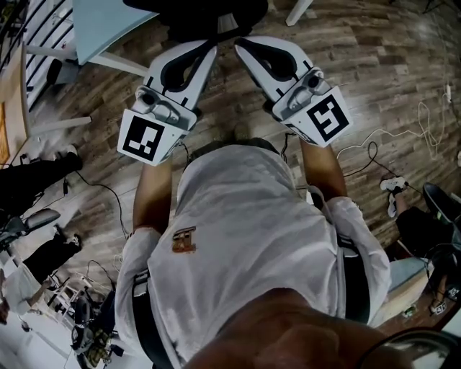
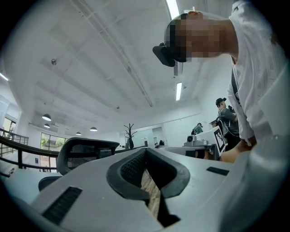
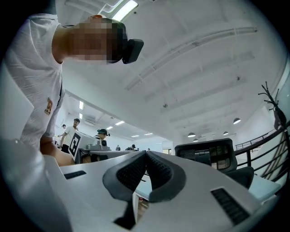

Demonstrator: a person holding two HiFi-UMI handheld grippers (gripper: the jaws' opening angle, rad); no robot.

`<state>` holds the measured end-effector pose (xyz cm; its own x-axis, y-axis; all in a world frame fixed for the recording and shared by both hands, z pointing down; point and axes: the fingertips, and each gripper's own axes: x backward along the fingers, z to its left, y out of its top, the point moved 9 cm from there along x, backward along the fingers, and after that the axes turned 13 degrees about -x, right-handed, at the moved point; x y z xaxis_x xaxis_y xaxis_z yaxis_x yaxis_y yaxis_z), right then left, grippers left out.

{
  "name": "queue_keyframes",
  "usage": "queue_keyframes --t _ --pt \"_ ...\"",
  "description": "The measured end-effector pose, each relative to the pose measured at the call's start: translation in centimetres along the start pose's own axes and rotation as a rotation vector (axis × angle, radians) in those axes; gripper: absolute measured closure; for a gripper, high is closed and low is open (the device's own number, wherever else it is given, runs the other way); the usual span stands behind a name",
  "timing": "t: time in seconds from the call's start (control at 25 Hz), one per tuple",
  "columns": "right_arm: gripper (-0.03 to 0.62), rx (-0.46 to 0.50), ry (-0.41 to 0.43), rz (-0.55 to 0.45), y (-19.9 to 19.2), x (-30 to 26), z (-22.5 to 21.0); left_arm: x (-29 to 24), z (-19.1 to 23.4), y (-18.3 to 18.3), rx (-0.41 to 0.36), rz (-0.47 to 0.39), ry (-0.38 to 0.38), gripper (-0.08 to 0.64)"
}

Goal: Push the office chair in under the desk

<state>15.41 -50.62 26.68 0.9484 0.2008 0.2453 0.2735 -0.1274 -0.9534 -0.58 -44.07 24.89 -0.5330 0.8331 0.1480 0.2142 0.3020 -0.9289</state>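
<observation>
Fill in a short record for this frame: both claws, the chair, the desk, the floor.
left claw: shut, nothing between the jaws
right claw: shut, nothing between the jaws
office chair: black, just ahead of both claws; contact cannot be told
desk: pale top, at the chair's left in the head view
floor: wood planks

Left gripper (image 1: pixel 211 47) and right gripper (image 1: pixel 242 46) pointing at the black office chair (image 1: pixel 194 14)
Both have their jaws together, tips side by side at 12 o'clock; a pale blue desk (image 1: pixel 108 29) stands at 11 o'clock, and white cables (image 1: pixel 392 137) lie on the wooden floor (image 1: pixel 374 58) at 3 o'clock.
</observation>
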Motion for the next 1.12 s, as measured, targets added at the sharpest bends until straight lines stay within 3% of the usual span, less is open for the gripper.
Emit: queue_keyframes --t 1.12 --pt "0.56 -0.003 -0.019 0.017 -1.3 -1.2 2.4 3.2 0.9 -0.7 0.039 -0.011 0.001 0.541"
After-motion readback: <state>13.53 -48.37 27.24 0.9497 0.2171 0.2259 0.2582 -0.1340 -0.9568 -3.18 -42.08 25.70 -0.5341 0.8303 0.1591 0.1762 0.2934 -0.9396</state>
